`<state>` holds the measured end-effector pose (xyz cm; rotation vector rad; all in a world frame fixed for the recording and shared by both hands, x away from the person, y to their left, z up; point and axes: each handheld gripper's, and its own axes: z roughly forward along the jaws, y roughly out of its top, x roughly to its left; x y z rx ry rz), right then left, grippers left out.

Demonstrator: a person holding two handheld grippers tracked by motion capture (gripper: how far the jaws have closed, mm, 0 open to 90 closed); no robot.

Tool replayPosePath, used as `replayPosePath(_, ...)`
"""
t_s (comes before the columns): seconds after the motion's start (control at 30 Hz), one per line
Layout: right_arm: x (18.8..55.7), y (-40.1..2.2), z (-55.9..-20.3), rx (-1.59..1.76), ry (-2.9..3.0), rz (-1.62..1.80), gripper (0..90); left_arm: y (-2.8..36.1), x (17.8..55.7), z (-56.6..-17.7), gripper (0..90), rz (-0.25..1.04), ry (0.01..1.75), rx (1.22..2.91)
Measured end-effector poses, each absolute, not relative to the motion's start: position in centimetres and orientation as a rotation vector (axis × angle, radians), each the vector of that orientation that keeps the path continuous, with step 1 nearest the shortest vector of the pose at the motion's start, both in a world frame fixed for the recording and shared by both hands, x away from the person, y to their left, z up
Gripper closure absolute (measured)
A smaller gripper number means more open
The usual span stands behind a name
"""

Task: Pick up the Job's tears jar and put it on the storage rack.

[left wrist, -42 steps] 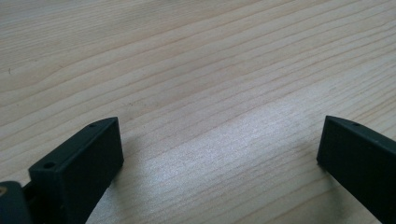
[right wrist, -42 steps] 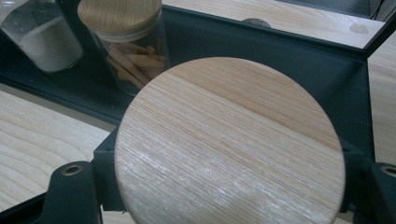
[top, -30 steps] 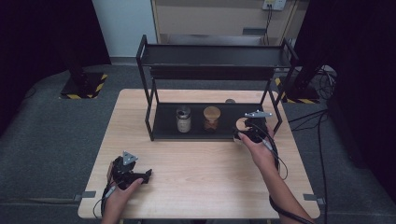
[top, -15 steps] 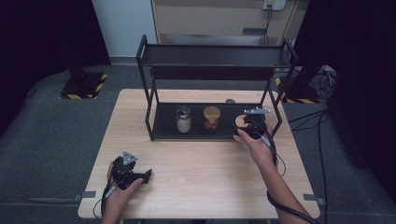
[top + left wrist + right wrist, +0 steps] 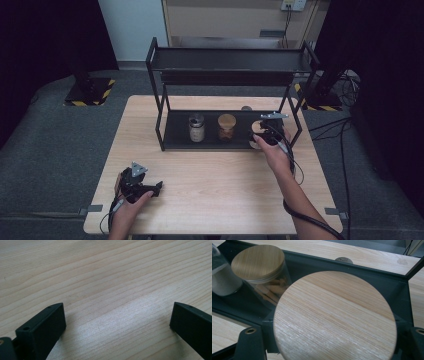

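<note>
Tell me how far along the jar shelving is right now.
Two jars already stand on the rack's lower shelf: a white-filled jar and a wooden-lidded jar. The right gripper holds a third jar over the shelf's right end; it is not yet released. The left gripper rests open on the table.

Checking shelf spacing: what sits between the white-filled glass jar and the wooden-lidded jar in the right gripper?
A glass jar with a round wooden lid stands between white-filled glass jar and held wooden-lidded jar, clearest in high view.
</note>
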<state>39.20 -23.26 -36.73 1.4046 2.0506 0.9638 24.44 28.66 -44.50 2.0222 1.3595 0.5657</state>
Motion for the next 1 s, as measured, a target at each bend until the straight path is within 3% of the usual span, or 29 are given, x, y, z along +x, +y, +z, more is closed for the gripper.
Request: replayPosePath(1.0, 41.4, -22.7, -37.3, 1.441, 2.024, 0.961, 25.1, 28.7, 24.4, -44.5, 0.0, 0.566, 1.359, 2.022)
